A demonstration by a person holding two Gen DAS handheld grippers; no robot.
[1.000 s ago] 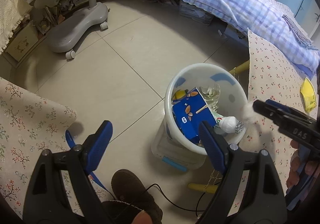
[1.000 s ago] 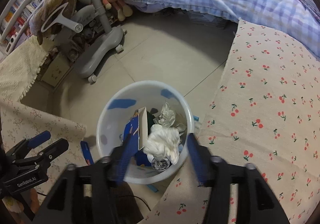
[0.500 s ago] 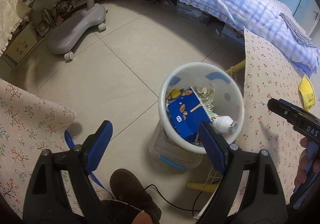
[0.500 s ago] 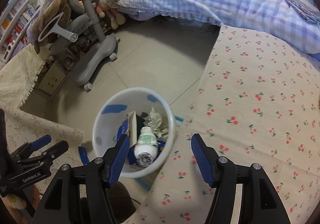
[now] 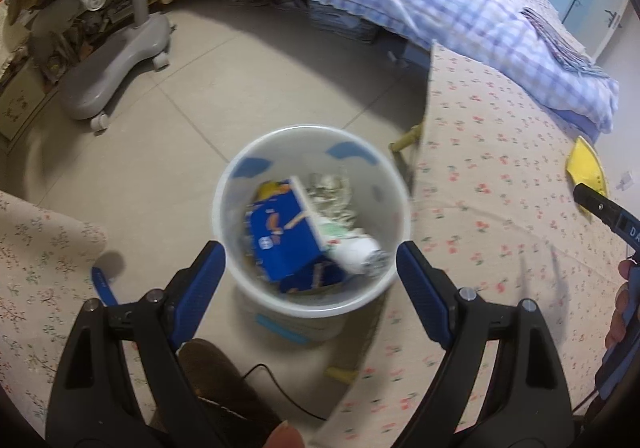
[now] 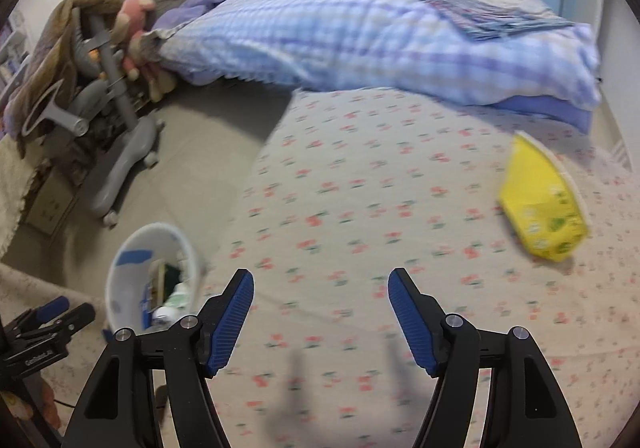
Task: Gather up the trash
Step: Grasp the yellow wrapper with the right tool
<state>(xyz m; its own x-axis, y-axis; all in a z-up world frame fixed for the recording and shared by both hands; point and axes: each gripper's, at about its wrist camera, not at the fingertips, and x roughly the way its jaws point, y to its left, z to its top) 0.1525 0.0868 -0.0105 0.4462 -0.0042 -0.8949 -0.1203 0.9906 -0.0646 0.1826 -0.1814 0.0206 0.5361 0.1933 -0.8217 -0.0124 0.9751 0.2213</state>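
The bench (image 6: 360,208), draped in a cream cloth printed with small red cherries, is almost bare; the only litter I can see on it is a flattened yellow paper carton (image 6: 540,208) lying toward its far right edge, near the bed with the blue checked quilt (image 6: 360,28). On the floor just off the bench's left edge stands the round white plastic bin (image 5: 228,188). It already holds a blue cardboard box (image 5: 280,240), a white plastic bottle (image 5: 356,252) lying on its side and some crumpled wrappers, so I judge most of the collecting done.

The right hand-held gripper (image 6: 320,312) hangs over the cloth with nothing between its blue pads, its jaws opening. The left hand-held gripper (image 5: 312,288) hovers above the bin, spread wide and empty. The yellow carton looks like what is left.
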